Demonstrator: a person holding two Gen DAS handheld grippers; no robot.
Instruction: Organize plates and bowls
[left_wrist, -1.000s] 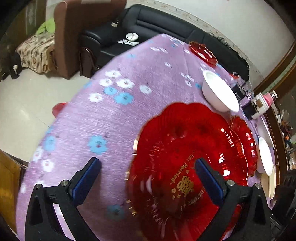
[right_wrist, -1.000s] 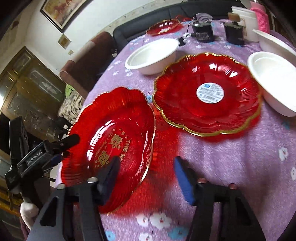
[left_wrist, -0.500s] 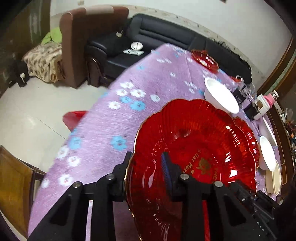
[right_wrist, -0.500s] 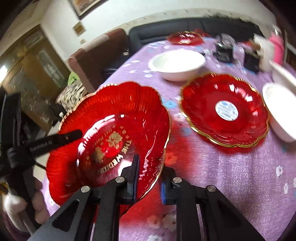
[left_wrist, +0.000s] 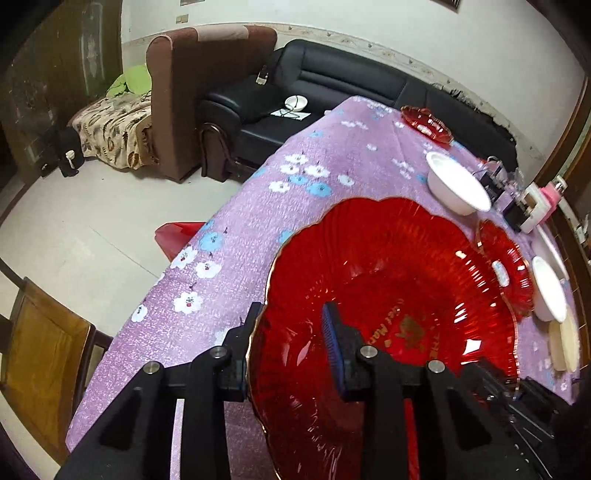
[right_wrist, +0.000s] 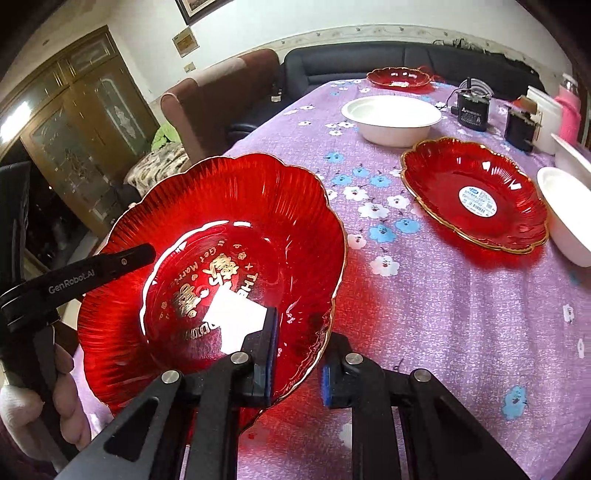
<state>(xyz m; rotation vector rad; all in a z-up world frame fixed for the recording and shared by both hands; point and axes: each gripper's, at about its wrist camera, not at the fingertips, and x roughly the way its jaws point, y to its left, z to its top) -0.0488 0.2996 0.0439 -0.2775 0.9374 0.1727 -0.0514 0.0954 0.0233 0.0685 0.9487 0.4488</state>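
Both pinching one red plate (right_wrist: 236, 236) by opposite rim edges, tilted above the purple tablecloth (right_wrist: 443, 314): right gripper (right_wrist: 299, 365), left gripper (left_wrist: 291, 339). Beyond, another red plate (right_wrist: 476, 192), white bowl (right_wrist: 391, 118), probably chargers (right_wrist: 472, 107).

A purple flowered tablecloth (right_wrist: 461, 314) carries a black box (right_wrist: 471, 107), a white container (right_wrist: 545, 118) and a pink bottle (right_wrist: 569, 118) at its far end, with a black sofa (left_wrist: 332, 85), brown armchair (left_wrist: 192, 92) and wooden cabinet (right_wrist: 74, 147) beyond.
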